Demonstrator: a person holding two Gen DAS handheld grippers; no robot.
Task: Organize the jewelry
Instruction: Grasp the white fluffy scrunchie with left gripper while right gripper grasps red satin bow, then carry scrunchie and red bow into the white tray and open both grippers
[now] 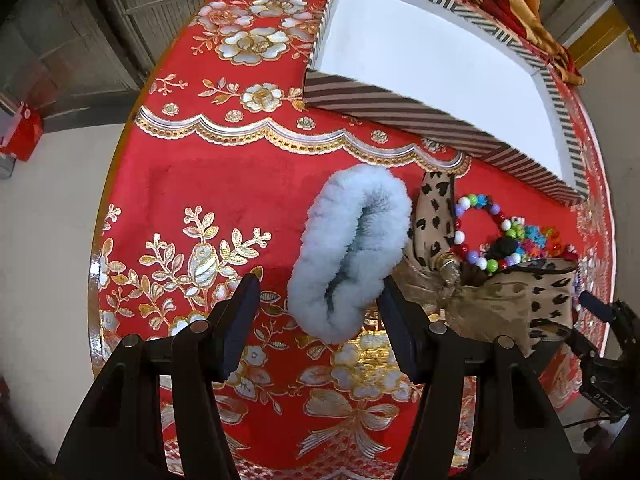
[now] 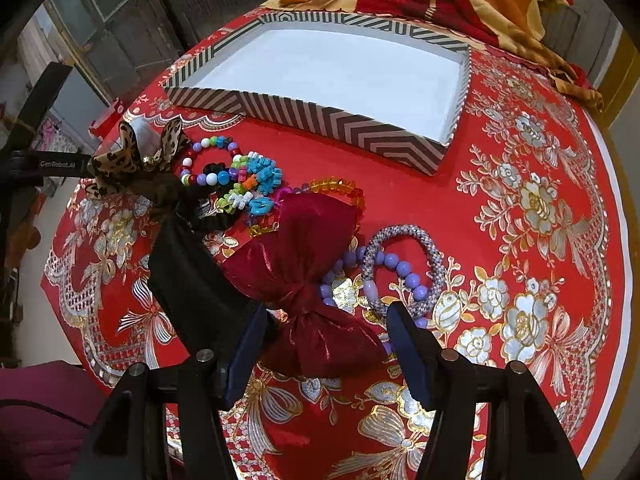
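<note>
Jewelry pile [image 2: 236, 184] half-hidden by bows | left hand-held gripper [image 1: 316, 316] released | right hand-held gripper [image 2: 326, 344] released

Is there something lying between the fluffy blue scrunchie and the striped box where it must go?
Nothing visible does. Between the fluffy blue scrunchie and the striped box lies only bare red tablecloth; the leopard bow sits beside it.

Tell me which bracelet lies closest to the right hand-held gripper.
The woven lilac-and-white rope bracelet, interlinked with the purple bead bracelet. Its near edge sits just ahead of the right hand-held gripper; the multicoloured bead bracelet lies farther off by the leopard bow.
</note>
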